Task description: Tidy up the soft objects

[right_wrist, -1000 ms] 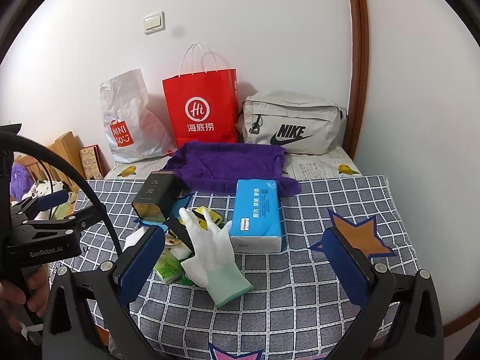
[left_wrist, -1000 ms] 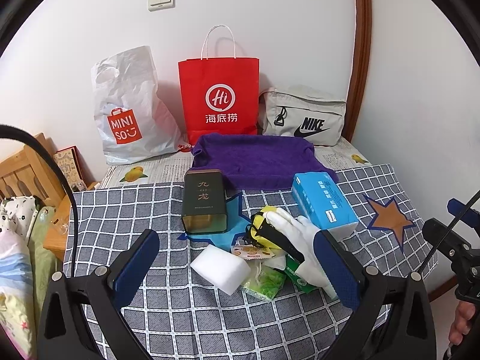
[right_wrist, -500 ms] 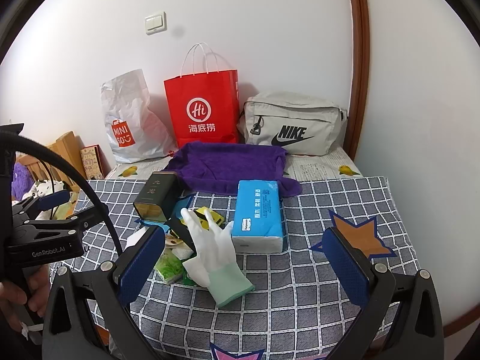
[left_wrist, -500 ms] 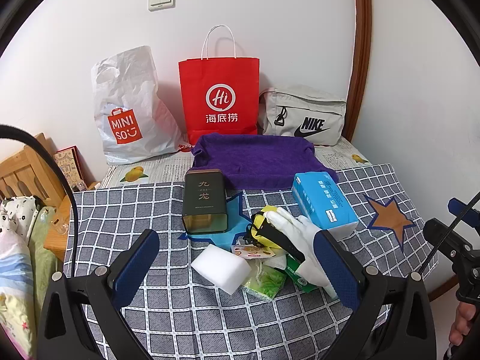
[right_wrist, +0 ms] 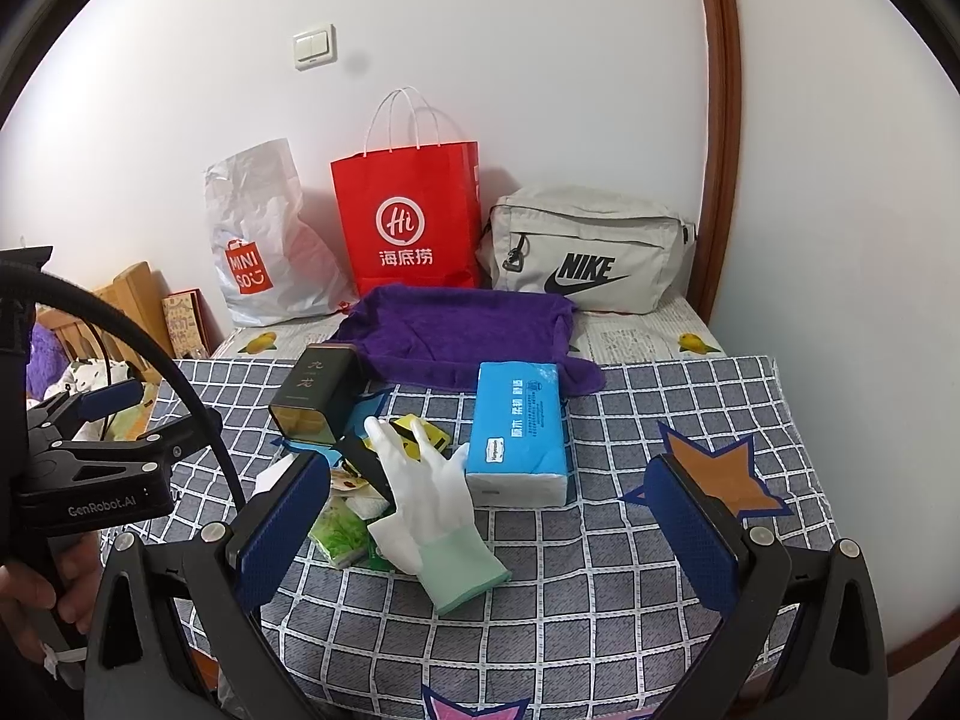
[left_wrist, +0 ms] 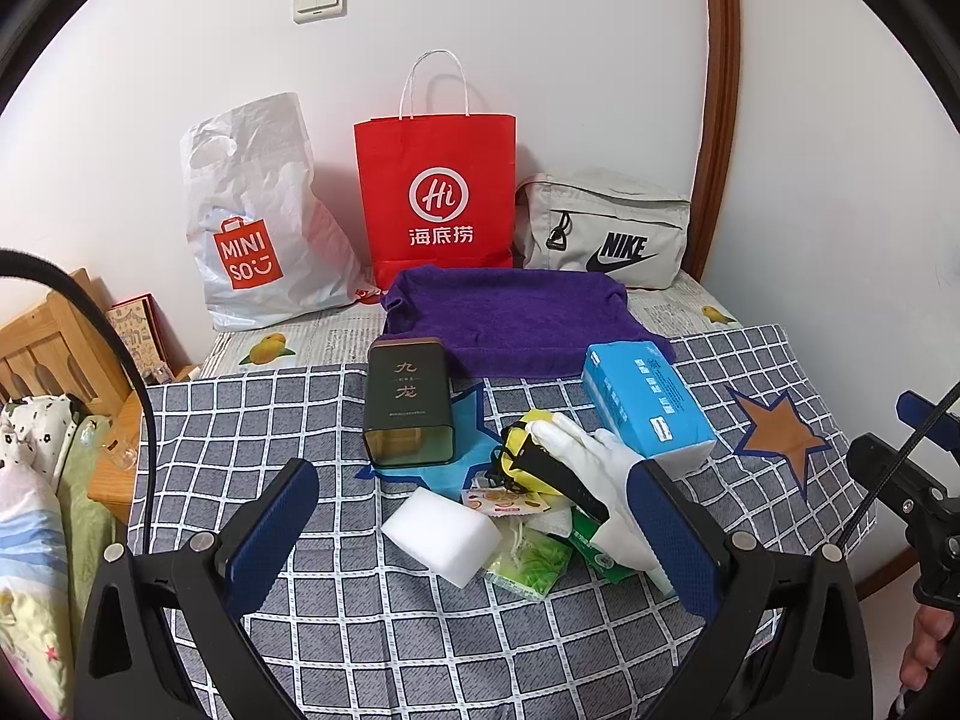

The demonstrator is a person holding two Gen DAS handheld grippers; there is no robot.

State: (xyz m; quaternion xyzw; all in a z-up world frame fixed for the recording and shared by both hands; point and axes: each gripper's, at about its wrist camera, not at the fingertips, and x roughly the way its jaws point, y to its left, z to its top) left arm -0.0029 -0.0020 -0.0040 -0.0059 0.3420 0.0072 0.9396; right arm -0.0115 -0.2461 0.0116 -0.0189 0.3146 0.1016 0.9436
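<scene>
A white glove (left_wrist: 591, 468) (right_wrist: 429, 495) with a green cuff lies in a small heap on the checked cloth, over a yellow and black pouch (left_wrist: 525, 456), green tissue packs (left_wrist: 528, 564) and a white sponge block (left_wrist: 441, 531). A blue tissue pack (left_wrist: 645, 402) (right_wrist: 519, 429) lies to its right. A purple towel (left_wrist: 510, 318) (right_wrist: 462, 336) is spread behind. My left gripper (left_wrist: 474, 534) is open and empty, just in front of the heap. My right gripper (right_wrist: 486, 534) is open and empty, in front of the glove and tissue pack.
A dark green tin (left_wrist: 408, 405) stands left of the heap. Against the wall stand a Miniso plastic bag (left_wrist: 258, 222), a red paper bag (left_wrist: 435, 192) and a grey Nike bag (left_wrist: 606, 234). A wooden headboard (left_wrist: 42, 348) is at the left. The table edge drops at right.
The right wrist view has shifted slightly, so the scene sits a little further right and lower. The left gripper holds still. Both stay open.
</scene>
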